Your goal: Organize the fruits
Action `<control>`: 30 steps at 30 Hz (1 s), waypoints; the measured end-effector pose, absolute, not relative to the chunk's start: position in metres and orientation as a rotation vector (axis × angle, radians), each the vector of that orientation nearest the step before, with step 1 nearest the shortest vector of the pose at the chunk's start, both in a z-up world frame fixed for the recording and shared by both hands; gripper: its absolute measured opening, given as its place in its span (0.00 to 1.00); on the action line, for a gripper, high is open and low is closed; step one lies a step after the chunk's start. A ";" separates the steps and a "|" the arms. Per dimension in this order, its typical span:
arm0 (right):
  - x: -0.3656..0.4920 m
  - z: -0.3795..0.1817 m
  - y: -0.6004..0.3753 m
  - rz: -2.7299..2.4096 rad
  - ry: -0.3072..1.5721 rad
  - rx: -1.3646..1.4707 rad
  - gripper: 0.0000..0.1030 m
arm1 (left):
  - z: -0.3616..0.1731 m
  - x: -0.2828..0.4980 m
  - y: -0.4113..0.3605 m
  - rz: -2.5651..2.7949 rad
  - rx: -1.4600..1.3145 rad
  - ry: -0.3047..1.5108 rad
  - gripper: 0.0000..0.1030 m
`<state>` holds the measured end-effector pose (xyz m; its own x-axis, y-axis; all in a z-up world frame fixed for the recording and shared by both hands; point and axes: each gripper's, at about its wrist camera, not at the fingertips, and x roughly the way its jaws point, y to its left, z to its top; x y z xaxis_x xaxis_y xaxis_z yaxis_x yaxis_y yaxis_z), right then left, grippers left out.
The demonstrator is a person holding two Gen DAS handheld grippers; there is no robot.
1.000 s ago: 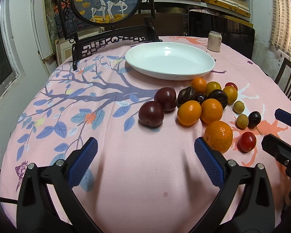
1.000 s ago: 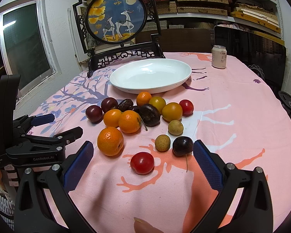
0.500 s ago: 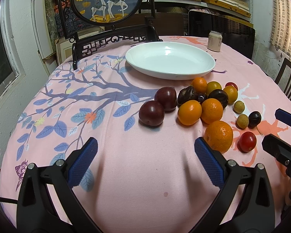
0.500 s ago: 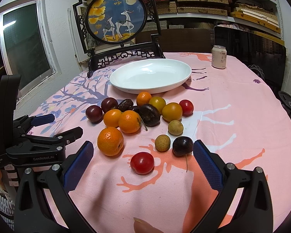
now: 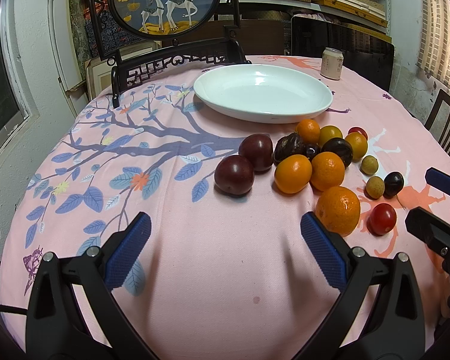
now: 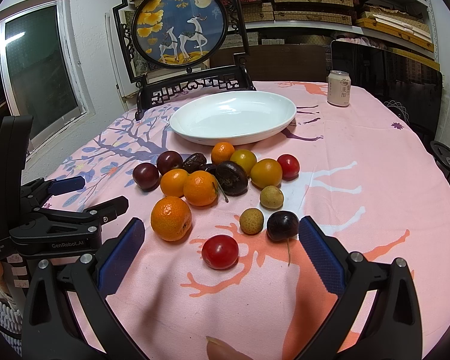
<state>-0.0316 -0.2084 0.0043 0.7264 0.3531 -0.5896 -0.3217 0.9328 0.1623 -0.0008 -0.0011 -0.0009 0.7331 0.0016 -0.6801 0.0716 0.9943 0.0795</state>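
Note:
A heap of fruit lies on the pink tablecloth in front of a white plate that holds nothing. Nearest me are a big orange, a red cherry tomato, a dark cherry and a pale longan. Two dark red plums sit at the heap's left. My left gripper is open above bare cloth, left of the big orange. My right gripper is open, with the red cherry tomato between its fingers.
A drink can stands beyond the plate at the right. A framed deer picture on a dark wooden stand rises at the table's far edge. Chairs stand around the round table. A fingertip shows at the bottom.

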 end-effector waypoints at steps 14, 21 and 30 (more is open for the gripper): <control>-0.031 0.004 -0.207 0.374 0.672 0.052 0.99 | -0.003 -0.001 -0.001 -0.038 0.104 0.751 0.98; -0.016 -0.012 -0.211 0.426 0.805 0.101 0.99 | -0.012 0.002 -0.001 -0.026 0.112 0.783 0.98; -0.010 -0.030 -0.227 0.460 0.934 0.066 0.99 | -0.039 0.030 0.007 -0.074 0.099 0.994 0.98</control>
<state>-0.0100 -0.2267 -0.0305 0.5051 0.4095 -0.7597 -0.3529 0.9013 0.2512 0.0297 0.0067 -0.0386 0.5432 -0.0171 -0.8395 0.1079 0.9929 0.0496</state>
